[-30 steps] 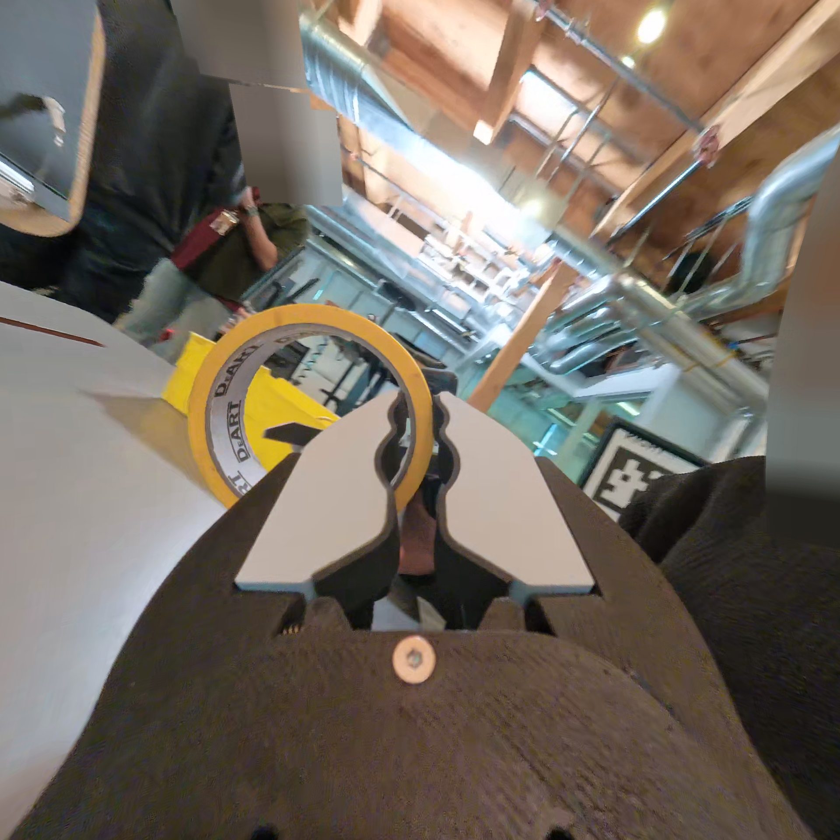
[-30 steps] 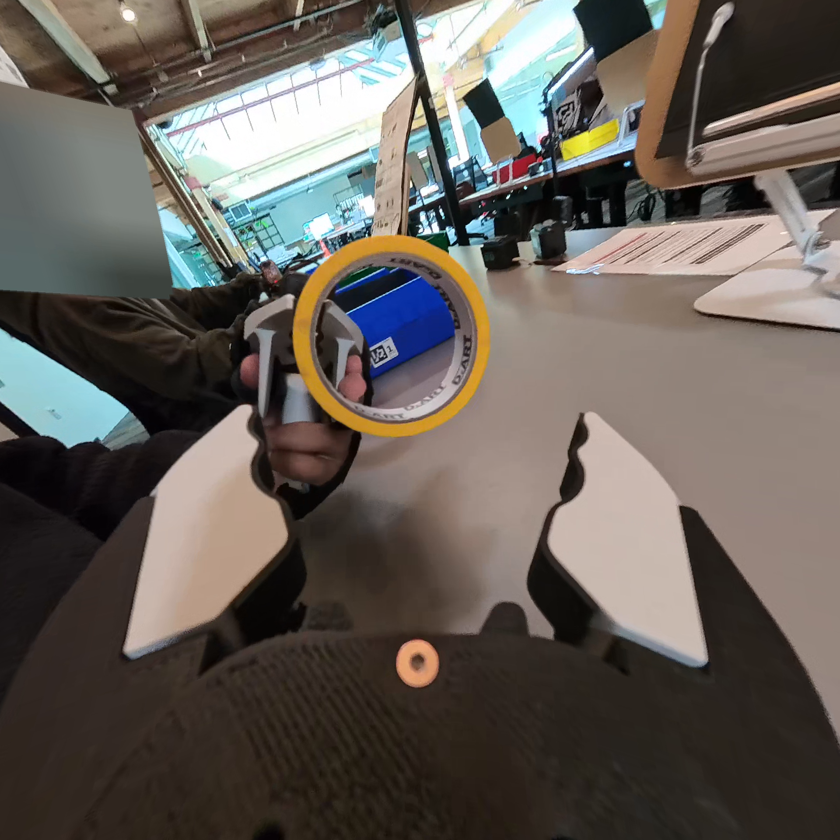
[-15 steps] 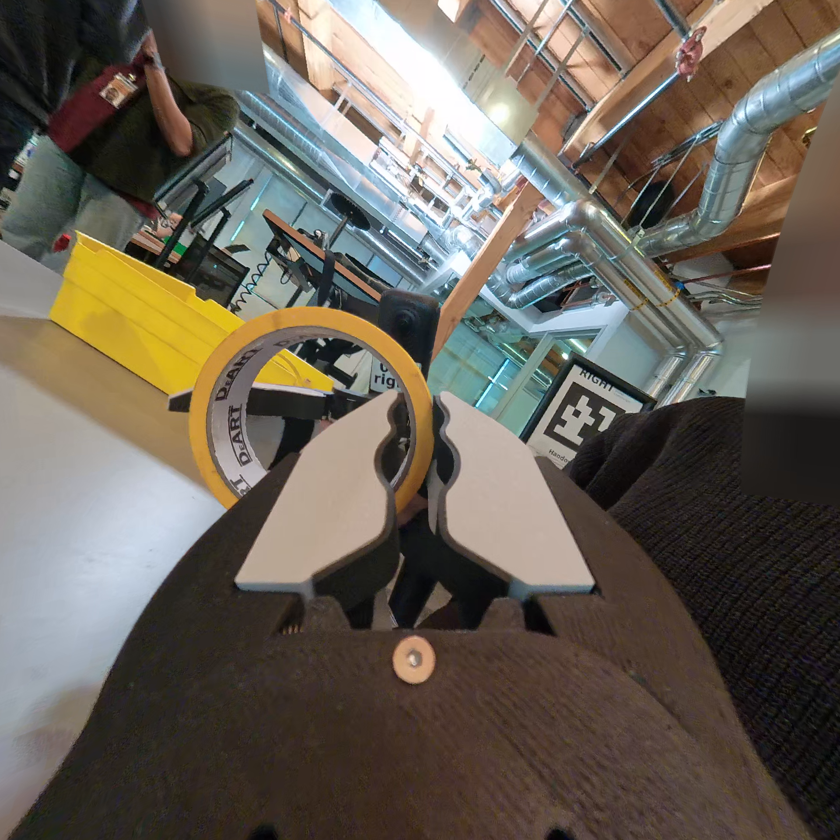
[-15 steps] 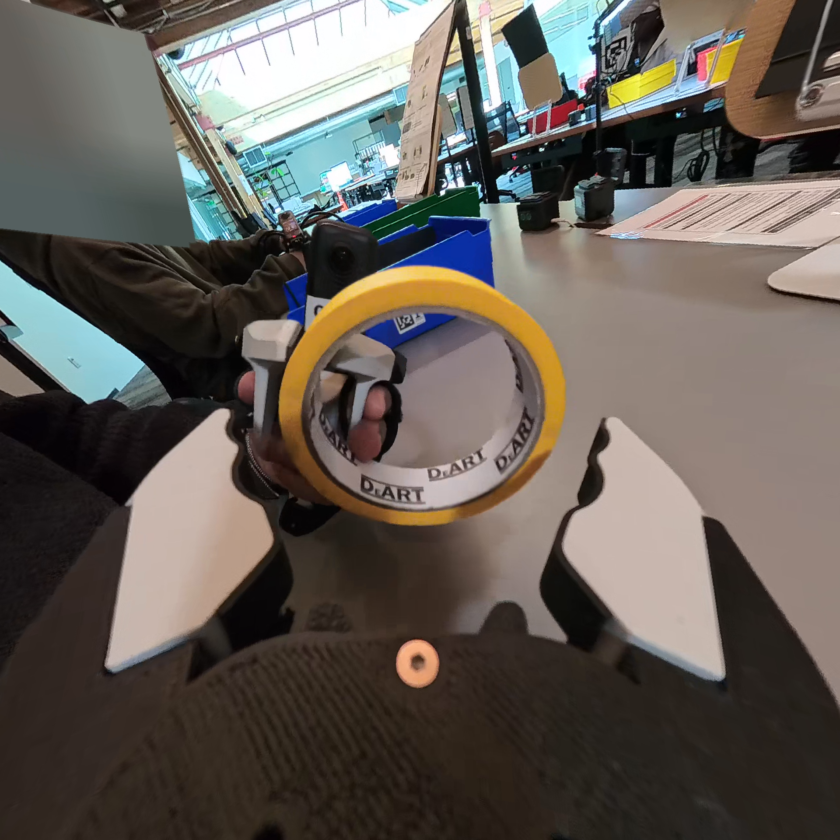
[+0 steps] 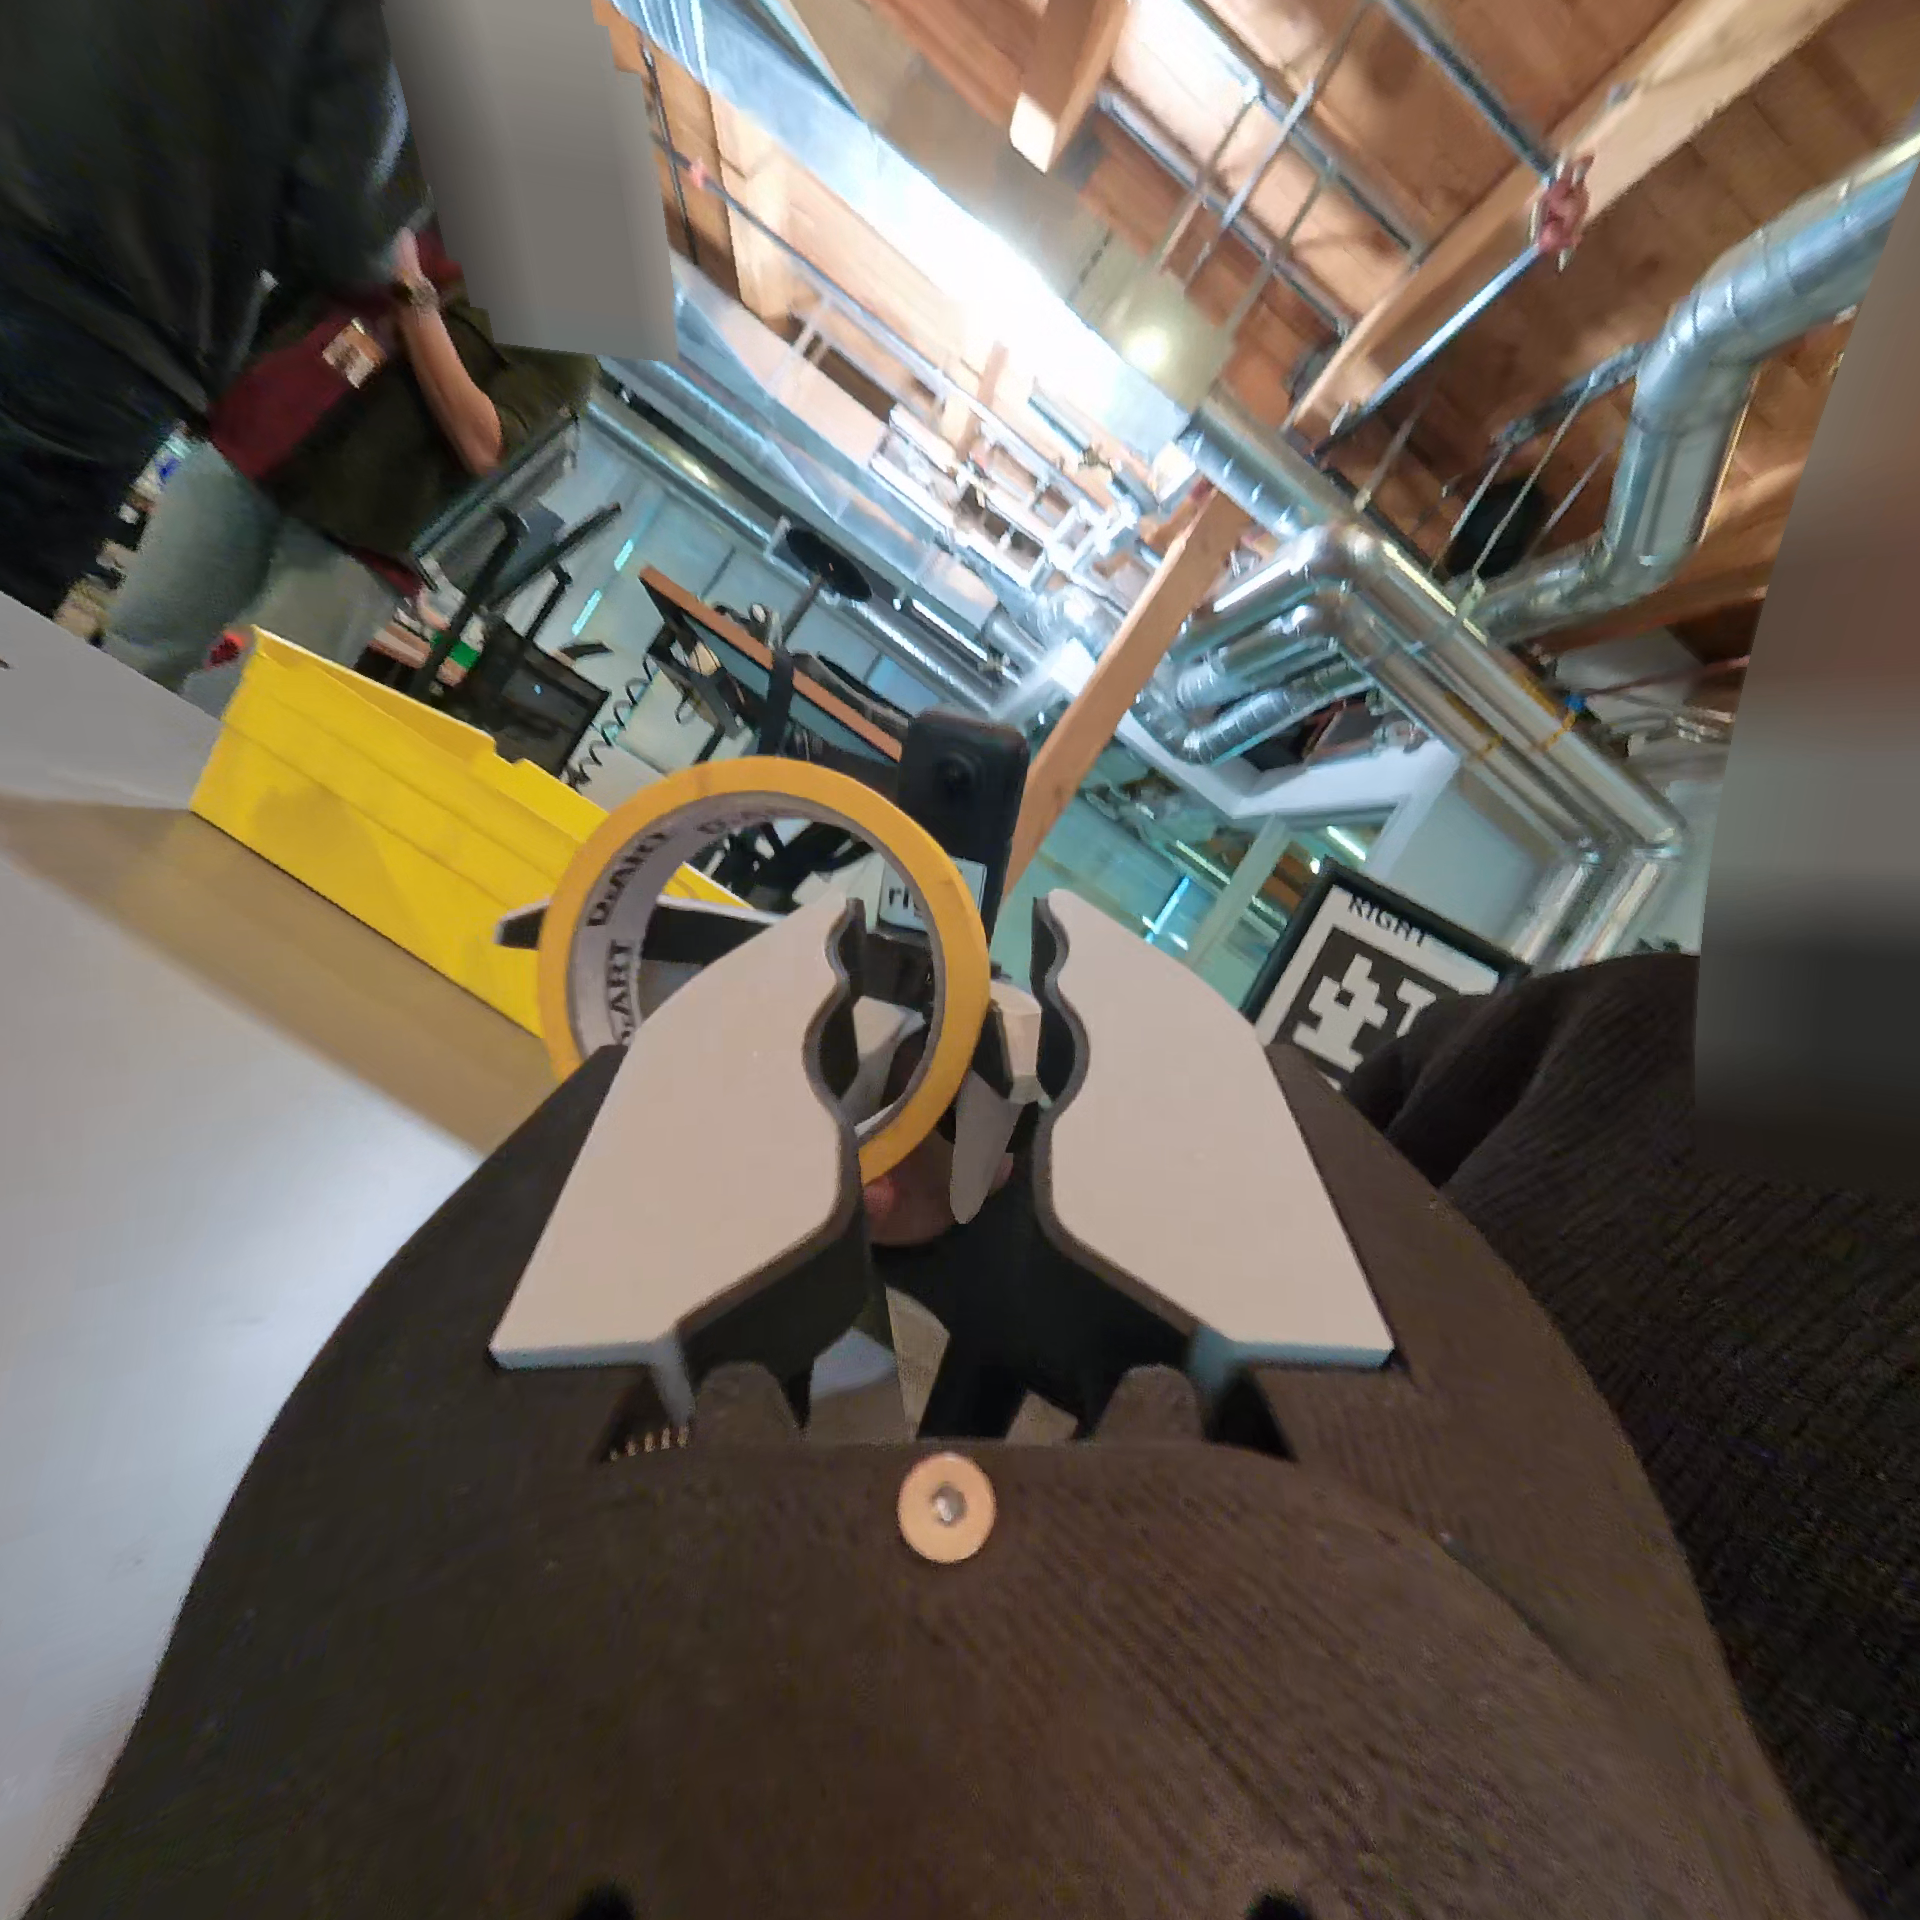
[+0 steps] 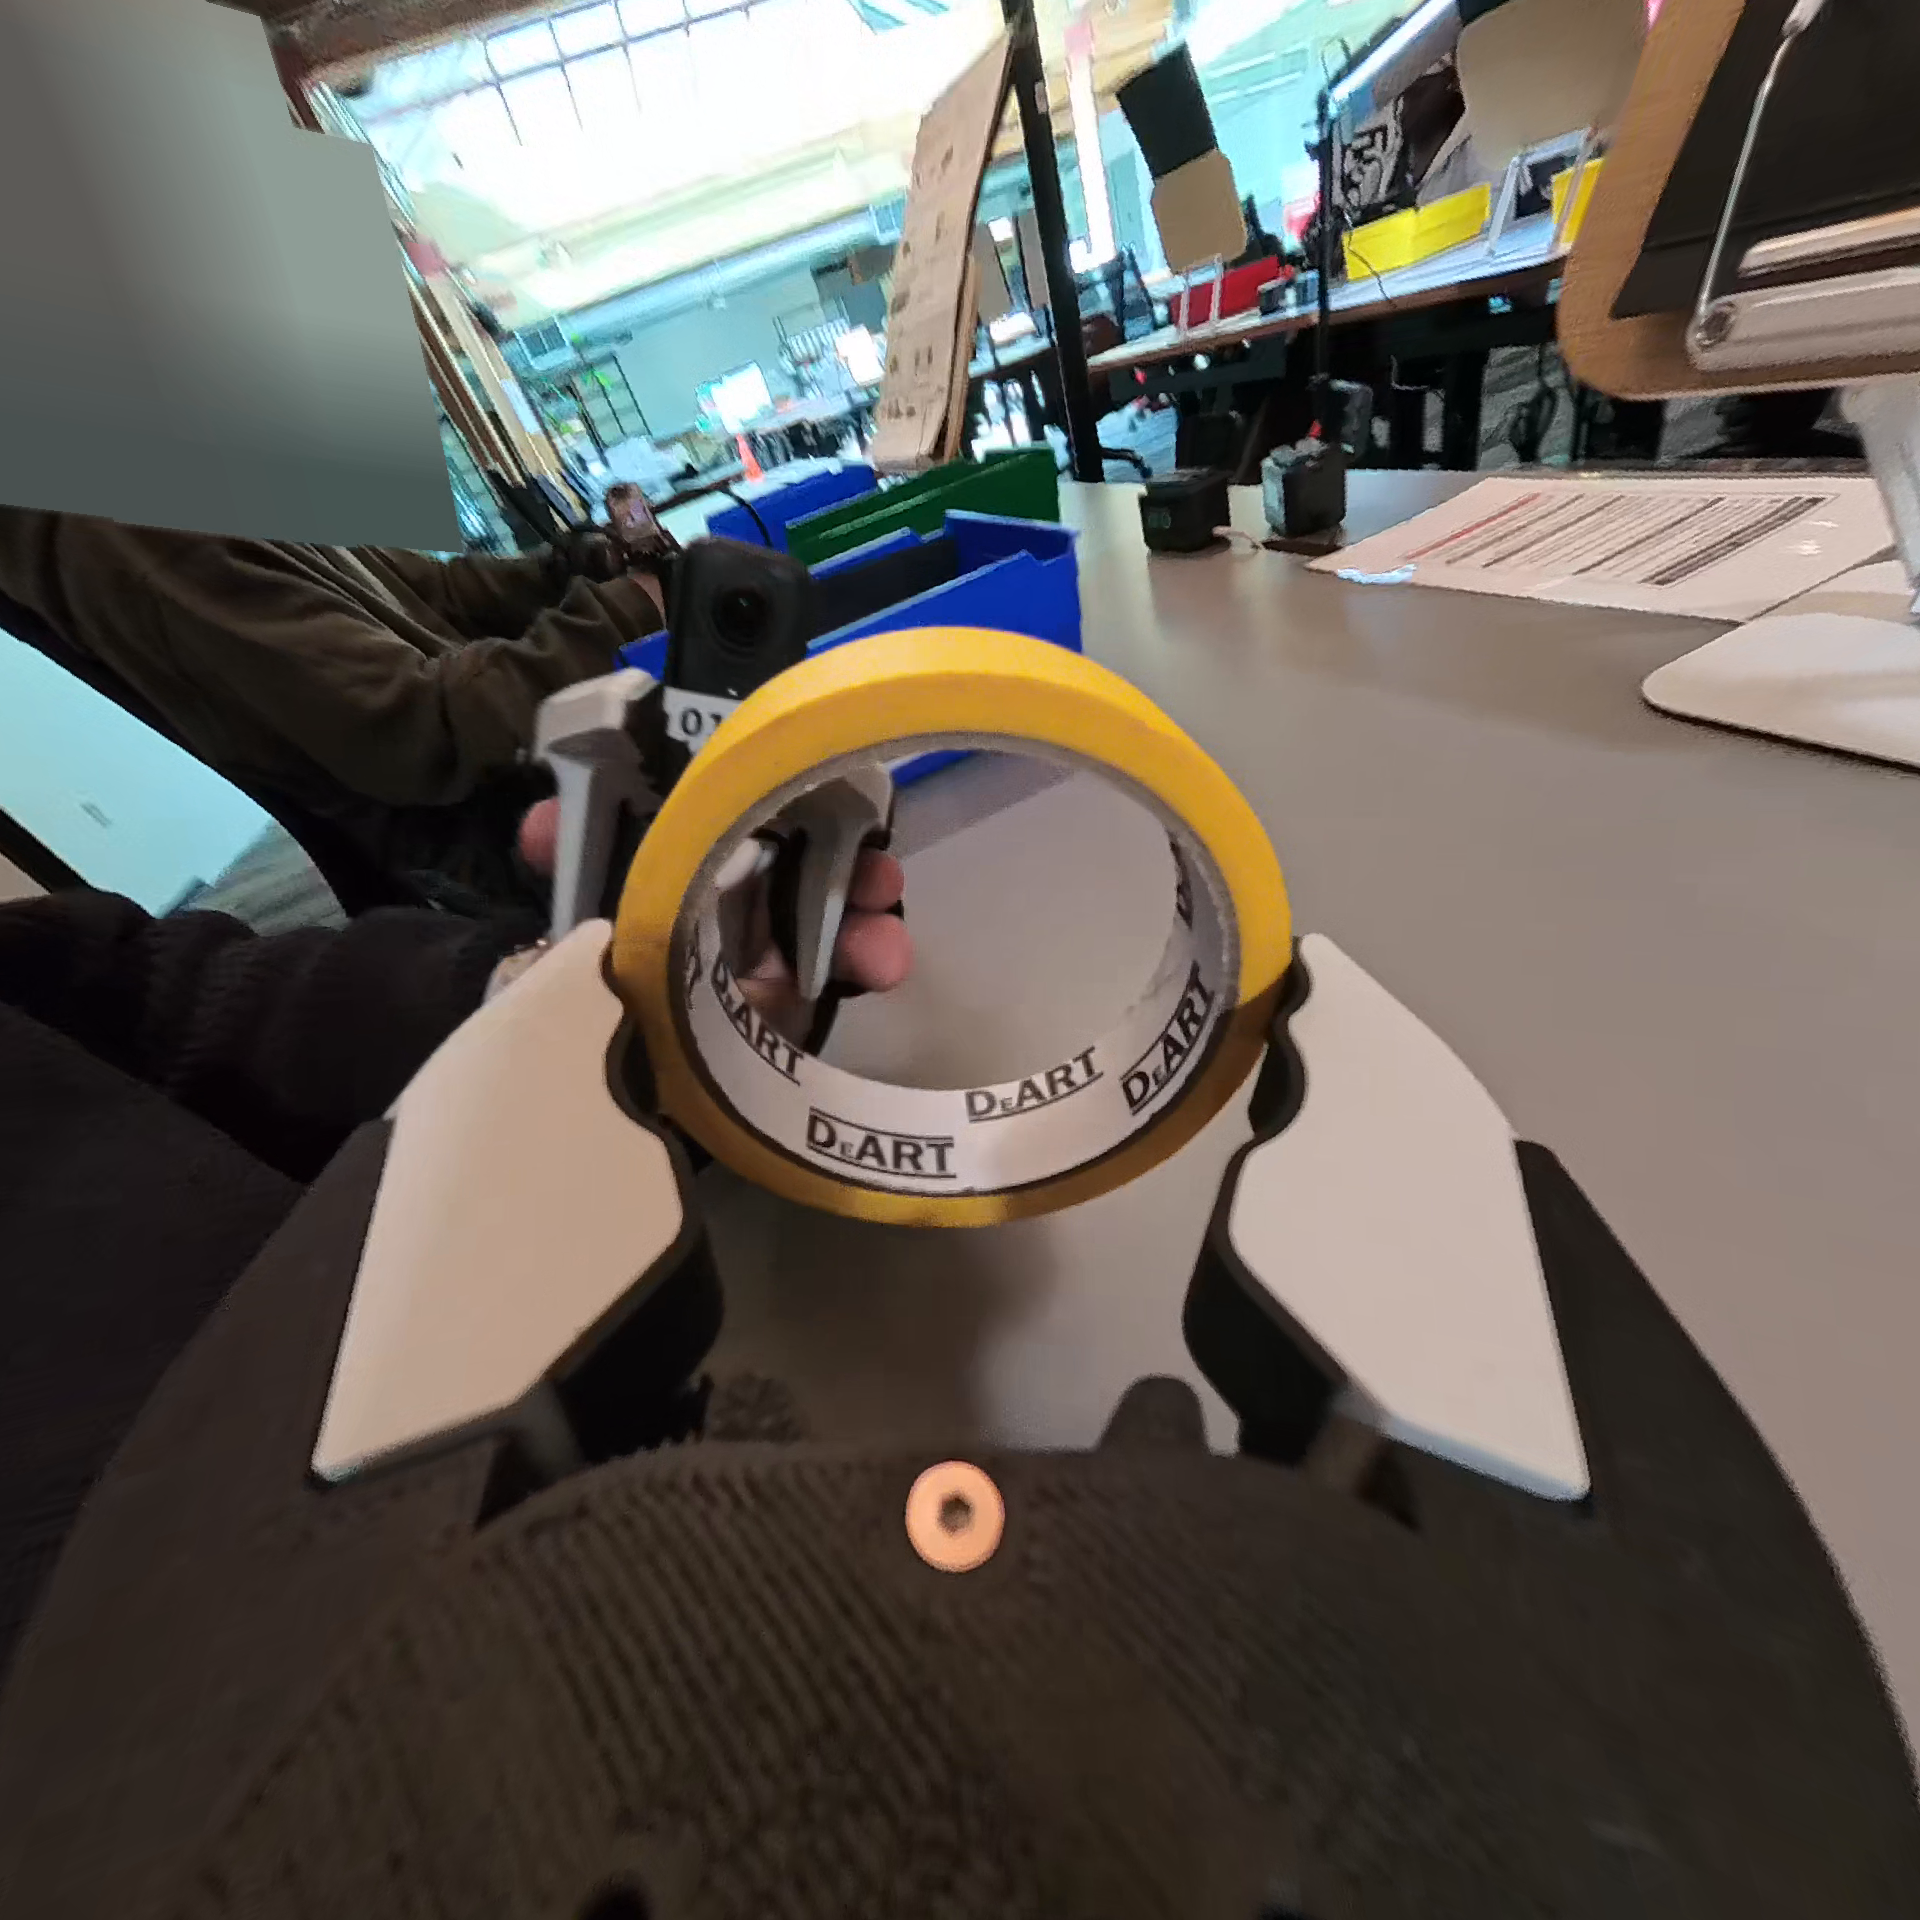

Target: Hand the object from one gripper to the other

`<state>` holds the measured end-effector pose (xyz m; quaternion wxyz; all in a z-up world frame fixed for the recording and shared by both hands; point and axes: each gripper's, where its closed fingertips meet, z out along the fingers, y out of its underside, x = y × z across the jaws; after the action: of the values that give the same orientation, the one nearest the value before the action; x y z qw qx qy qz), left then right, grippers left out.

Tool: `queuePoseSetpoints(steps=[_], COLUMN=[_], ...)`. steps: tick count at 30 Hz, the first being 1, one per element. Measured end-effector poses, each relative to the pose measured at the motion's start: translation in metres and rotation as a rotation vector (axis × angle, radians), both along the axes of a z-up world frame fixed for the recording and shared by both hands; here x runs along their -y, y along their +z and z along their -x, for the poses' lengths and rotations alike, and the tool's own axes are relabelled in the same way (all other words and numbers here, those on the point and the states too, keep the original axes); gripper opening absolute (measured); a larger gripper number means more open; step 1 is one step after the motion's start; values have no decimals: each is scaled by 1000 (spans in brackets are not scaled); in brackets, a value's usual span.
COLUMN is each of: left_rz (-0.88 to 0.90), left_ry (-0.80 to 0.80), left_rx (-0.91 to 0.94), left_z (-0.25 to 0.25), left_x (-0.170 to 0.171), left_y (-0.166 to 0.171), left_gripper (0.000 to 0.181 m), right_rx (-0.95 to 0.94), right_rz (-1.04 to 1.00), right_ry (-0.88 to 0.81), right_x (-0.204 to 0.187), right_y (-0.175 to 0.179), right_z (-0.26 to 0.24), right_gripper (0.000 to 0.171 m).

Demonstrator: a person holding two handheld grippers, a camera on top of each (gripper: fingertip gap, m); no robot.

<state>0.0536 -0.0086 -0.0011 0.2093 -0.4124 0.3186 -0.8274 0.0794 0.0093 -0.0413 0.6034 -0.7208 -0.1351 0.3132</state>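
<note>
A yellow tape roll (image 6: 977, 686) is held upright above the grey table (image 6: 1507, 987). My right gripper (image 6: 951, 945) is shut on it, one finger pressing each outer side of the roll. In the left wrist view the roll (image 5: 769, 777) stands at my left gripper (image 5: 945, 914), which is open. The roll's right rim sits in the gap between its fingers, clear of the right one. The right gripper's fingers (image 5: 982, 1112) show on either side of the roll there. In the right wrist view the left gripper's fingers (image 6: 587, 800) straddle the roll's left rim.
A yellow bin (image 5: 364, 790) sits on the table to the left. A blue bin (image 6: 997, 592) and a green bin (image 6: 935, 504) stand behind the roll. A printed sheet (image 6: 1621, 540) and a monitor base (image 6: 1787, 686) lie at right. A person (image 5: 312, 416) stands beyond the table.
My right gripper moved up to the roll and closed on its outer sides. My left gripper, shut on the roll's rim before, has opened.
</note>
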Motion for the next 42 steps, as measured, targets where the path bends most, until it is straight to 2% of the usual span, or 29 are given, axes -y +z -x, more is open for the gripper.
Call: queuePoseSetpoints(steps=[1, 6, 11, 17, 24, 26, 29, 31, 33, 36, 42], left_rz=[17, 39, -48, -248, -372, -453, -749, -993, -1142, -1212, -1226], left_ry=[21, 78, 101, 167, 215, 287, 505, 538, 533, 500, 453], left_rx=[5, -22, -90, -155, -149, -104, -2, -37, -58, -92, -108], left_z=[1, 1, -8, -15, -17, -14, -10, -17, -24, -30, -29], left_x=[-6, -21, -12, -1, 6, 4, 8, 21, 33, 39, 42], left_y=[1, -1, -10, -21, -21, -15, -7, -24, -41, -56, -62], left_gripper=[32, 47, 65, 82, 99, 122, 137, 146, 148, 148, 149], right_rx=[-35, -232, -174, -125, -142, -193, -288, -337, -376, -398, -420], right_rz=[-11, -83, -82, -66, -44, 6, 146, 220, 287, 412, 588], right_ry=[15, 169, 189, 211, 223, 252, 325, 367, 412, 484, 551], right_x=[2, 18, 21, 23, 23, 25, 27, 29, 33, 41, 49], right_y=[4, 31, 28, 21, 20, 20, 12, 7, 3, -7, -27], right_z=[-1, 0, 3, 11, 11, 11, 11, 12, 15, 25, 40], right_gripper=[115, 115, 115, 115, 115, 115, 116, 115, 116, 116, 116])
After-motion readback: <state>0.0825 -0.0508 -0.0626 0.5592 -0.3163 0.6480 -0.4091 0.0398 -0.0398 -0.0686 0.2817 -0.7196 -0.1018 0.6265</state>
